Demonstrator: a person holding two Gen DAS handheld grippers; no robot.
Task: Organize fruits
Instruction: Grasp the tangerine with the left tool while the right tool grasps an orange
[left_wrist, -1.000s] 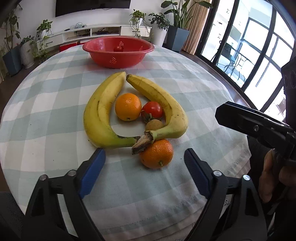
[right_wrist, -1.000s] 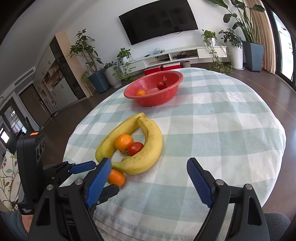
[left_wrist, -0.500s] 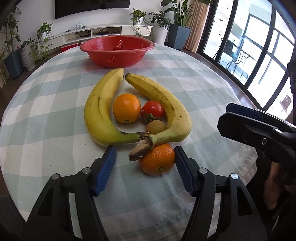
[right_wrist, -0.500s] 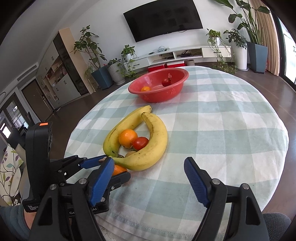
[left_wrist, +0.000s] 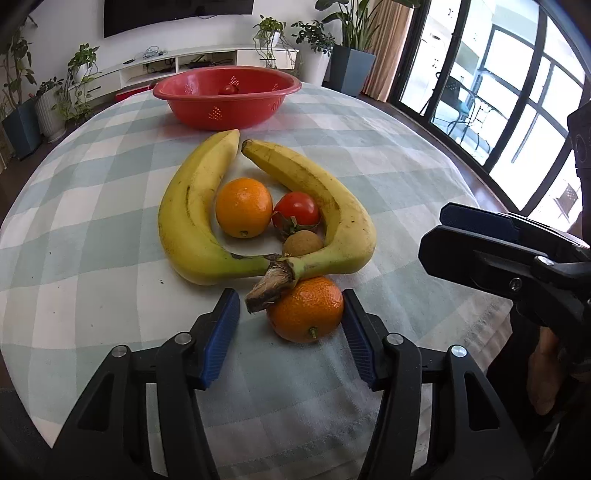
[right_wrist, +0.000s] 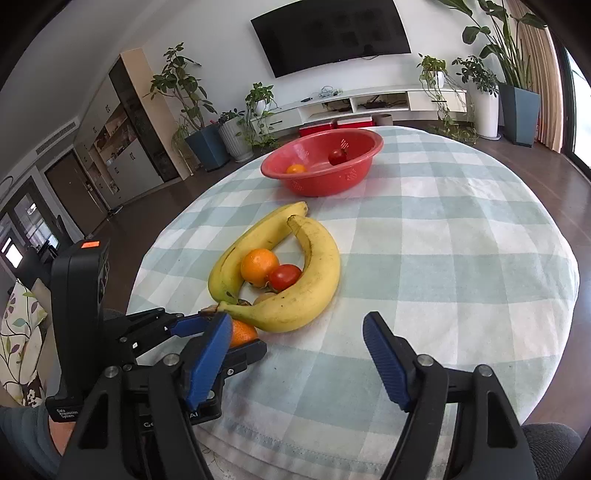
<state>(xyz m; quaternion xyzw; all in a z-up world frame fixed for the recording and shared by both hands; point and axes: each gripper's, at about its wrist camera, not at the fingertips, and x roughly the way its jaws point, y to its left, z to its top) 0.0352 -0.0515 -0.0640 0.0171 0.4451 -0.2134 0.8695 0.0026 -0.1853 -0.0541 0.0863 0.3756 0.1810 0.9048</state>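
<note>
Two bananas curve toward each other at the middle of the left wrist view, and reading across from the left: the left banana (left_wrist: 192, 218), a loose orange (left_wrist: 243, 206), a tomato (left_wrist: 296, 209) with a small brown kiwi-like fruit (left_wrist: 303, 242) just below it, then the right banana (left_wrist: 332, 218). Their stems meet at lower centre, where the brown stem end (left_wrist: 269, 286) lies across the top left of the near orange (left_wrist: 306, 314).

That near orange sits in the lower middle of the frame, between the blue pads of the left gripper (left_wrist: 288, 332). The jaws stand apart and narrowed around it: the right pad looks to be touching or nearly touching its side, the left pad clearly off it, so nothing is clamped yet. The orange lies straight ahead along the fingers, slightly right of their midline; closing on it calls for a small shift to the right, and the stem overhang may drag as the fruit lifts.

At the far right of the same view the right gripper (right_wrist: 295, 354) hangs off the table edge, spread wide and empty. It is farther from the fruit than the left.

The red colander bowl (right_wrist: 354, 177), at upper centre, already holds an orange and a tomato.
</note>
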